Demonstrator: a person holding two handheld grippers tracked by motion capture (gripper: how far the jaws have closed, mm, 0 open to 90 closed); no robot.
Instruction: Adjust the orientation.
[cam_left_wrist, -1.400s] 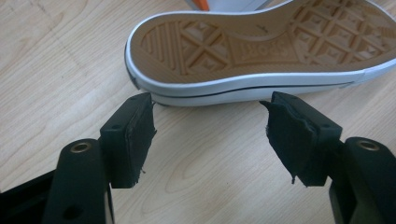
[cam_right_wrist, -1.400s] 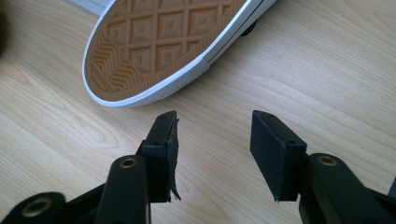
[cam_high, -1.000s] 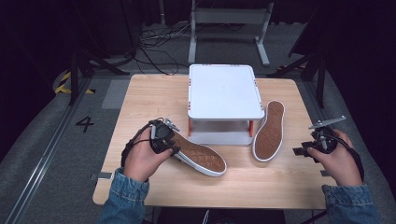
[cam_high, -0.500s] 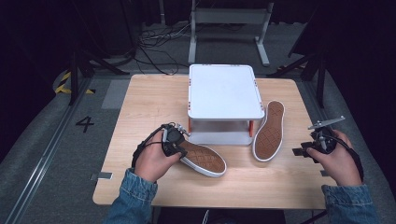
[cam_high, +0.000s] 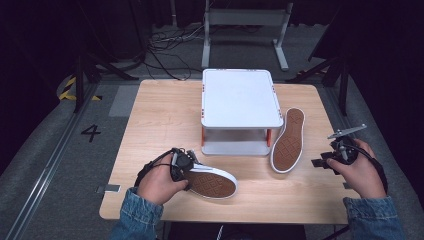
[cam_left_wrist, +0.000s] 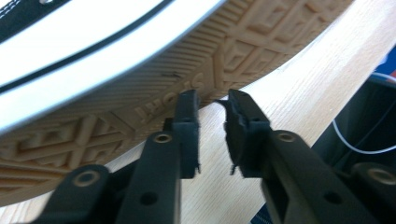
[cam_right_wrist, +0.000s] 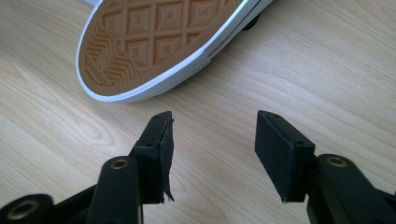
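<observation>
Two black sneakers with white rims lie sole-up on the wooden table (cam_high: 160, 115). The left sneaker (cam_high: 212, 183) (cam_left_wrist: 140, 70) lies near the front, its tan sole just past my left gripper (cam_high: 190, 169) (cam_left_wrist: 212, 100). That gripper's jaws have just been opening; a narrow gap stands between them with nothing in it. The right sneaker (cam_high: 289, 140) (cam_right_wrist: 159, 42) lies beside the white stand (cam_high: 240, 97). My right gripper (cam_high: 322, 162) (cam_right_wrist: 212, 121) hovers open over bare wood, short of this sneaker's toe.
The white two-level stand sits at the table's middle back, with orange posts and a low shelf (cam_high: 235, 148). A metal frame (cam_high: 245, 20) and cables (cam_high: 165, 42) are on the floor behind. The table's front edge (cam_high: 225, 217) runs close to both hands.
My left hand came down and toward the front edge, and the left sneaker with it, which now rests on the table. The right hand stayed in place.
</observation>
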